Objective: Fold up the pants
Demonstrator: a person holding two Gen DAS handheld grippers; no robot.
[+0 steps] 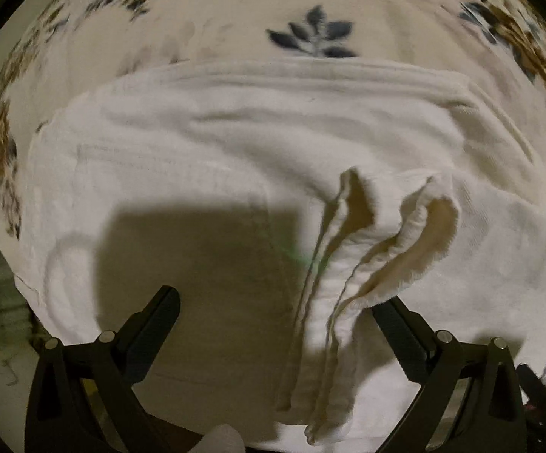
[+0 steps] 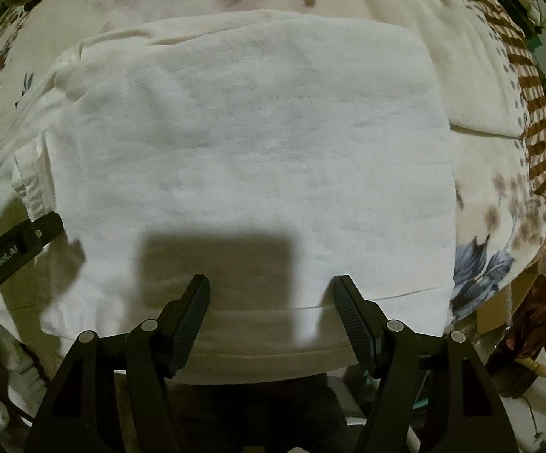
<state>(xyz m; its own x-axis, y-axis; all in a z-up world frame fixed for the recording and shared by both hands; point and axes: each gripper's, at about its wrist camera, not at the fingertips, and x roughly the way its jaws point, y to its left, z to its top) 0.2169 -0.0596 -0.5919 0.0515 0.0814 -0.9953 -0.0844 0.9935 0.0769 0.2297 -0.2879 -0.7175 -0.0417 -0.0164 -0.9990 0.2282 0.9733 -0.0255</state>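
Note:
White pants (image 1: 205, 151) lie folded on a floral bedspread (image 1: 235, 11). In the left wrist view a hemmed leg end (image 1: 363, 241) stands up in two loops and hangs between the jaws, close to the right finger. My left gripper (image 1: 276, 302) is open wide above the pants. In the right wrist view the pants (image 2: 258, 143) form a flat white rectangle. My right gripper (image 2: 271, 294) is open over their near edge and holds nothing. The left gripper's finger (image 2: 27, 241) shows at the left edge of the right wrist view.
The floral bedspread (image 2: 499, 196) surrounds the pants. A brown striped cloth (image 2: 529, 87) lies at the far right of the bed. The bed's near edge drops to the floor, where dark items (image 2: 529, 317) lie at the right.

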